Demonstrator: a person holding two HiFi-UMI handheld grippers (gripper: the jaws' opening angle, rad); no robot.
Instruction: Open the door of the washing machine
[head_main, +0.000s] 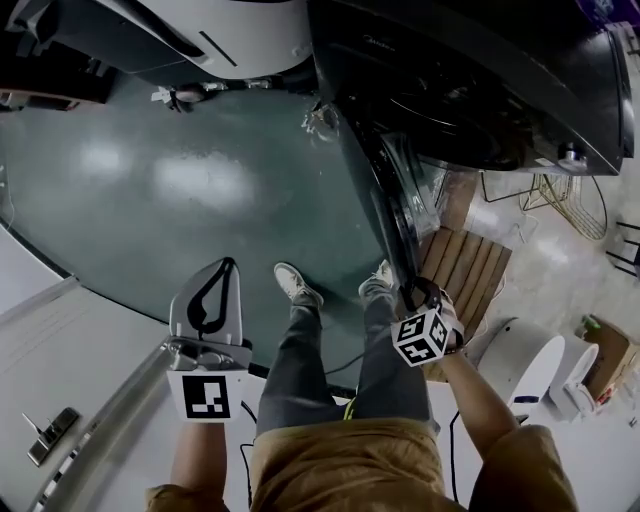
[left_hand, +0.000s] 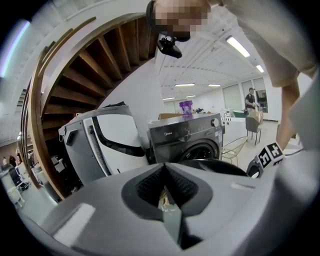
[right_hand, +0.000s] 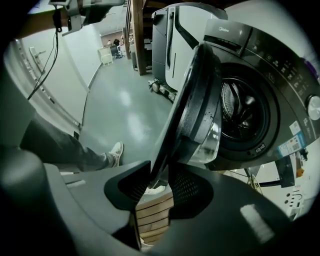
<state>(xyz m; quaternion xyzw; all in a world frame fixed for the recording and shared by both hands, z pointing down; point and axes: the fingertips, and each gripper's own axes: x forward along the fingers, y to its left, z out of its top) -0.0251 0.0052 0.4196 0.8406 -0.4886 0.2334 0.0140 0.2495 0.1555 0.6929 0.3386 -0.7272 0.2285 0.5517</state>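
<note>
The dark washing machine (head_main: 480, 90) stands at the upper right, and its round door (head_main: 395, 200) is swung out toward me. My right gripper (head_main: 418, 292) points steeply down and is shut on the door's free edge. In the right gripper view the door (right_hand: 197, 100) runs up from between the pads, and the drum opening (right_hand: 245, 115) shows behind it. My left gripper (head_main: 228, 268) hangs free over the floor at the left, its fingertips together with nothing in them. From the left gripper view the washing machine (left_hand: 185, 137) is straight ahead, beyond the jaws (left_hand: 165, 167).
A white machine (head_main: 200, 30) stands at the far side beside the washer. A slatted wooden pallet (head_main: 465, 270) lies under the door's right side, with a wire chair (head_main: 570, 200) beyond. My feet (head_main: 297, 284) stand on the green floor. A white wall (head_main: 60, 340) runs at the left.
</note>
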